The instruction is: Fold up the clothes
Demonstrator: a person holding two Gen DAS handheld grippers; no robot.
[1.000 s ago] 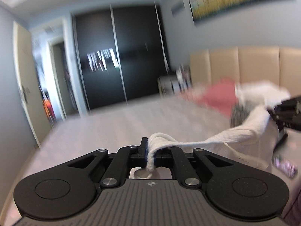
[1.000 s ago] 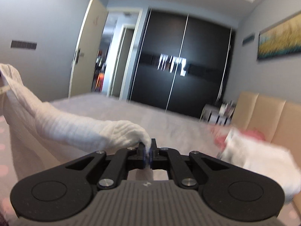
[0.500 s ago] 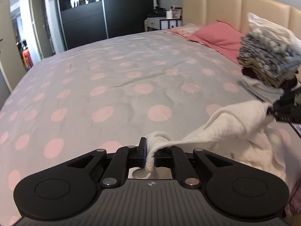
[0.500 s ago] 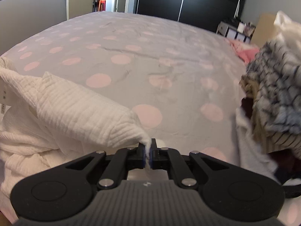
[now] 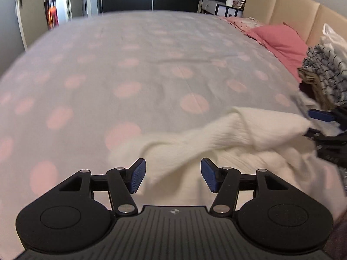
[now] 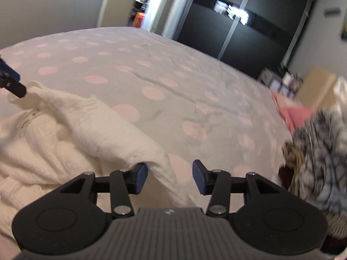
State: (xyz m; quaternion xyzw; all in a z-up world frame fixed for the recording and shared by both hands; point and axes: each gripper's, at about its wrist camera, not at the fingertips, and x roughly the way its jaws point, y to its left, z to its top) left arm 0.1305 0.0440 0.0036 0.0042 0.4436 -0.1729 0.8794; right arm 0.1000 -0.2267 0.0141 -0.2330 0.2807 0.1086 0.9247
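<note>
A white crinkled garment (image 5: 227, 134) lies slumped on the grey bedspread with pink dots (image 5: 130, 65). My left gripper (image 5: 173, 176) hangs just above the garment's near edge, its jaws opening, the blue pads apart and not pressing the cloth. In the right wrist view the same garment (image 6: 86, 125) spreads to the left, and one fold runs up between the jaws of my right gripper (image 6: 170, 177), which are also opening and free of the fabric. Each gripper shows at the edge of the other's view: the right gripper (image 5: 312, 124), the left gripper (image 6: 10, 82).
A stack of folded clothes (image 5: 325, 71) stands at the right by a pink pillow (image 5: 279, 39) and the beige headboard (image 5: 292, 6). A dark wardrobe (image 6: 238, 21), a nightstand (image 5: 219, 5) and an open doorway (image 6: 141, 10) lie beyond the bed.
Both grippers came down to the bed with the white garment pinched between them, then let go of it. The cloth now rests on the bedspread.
</note>
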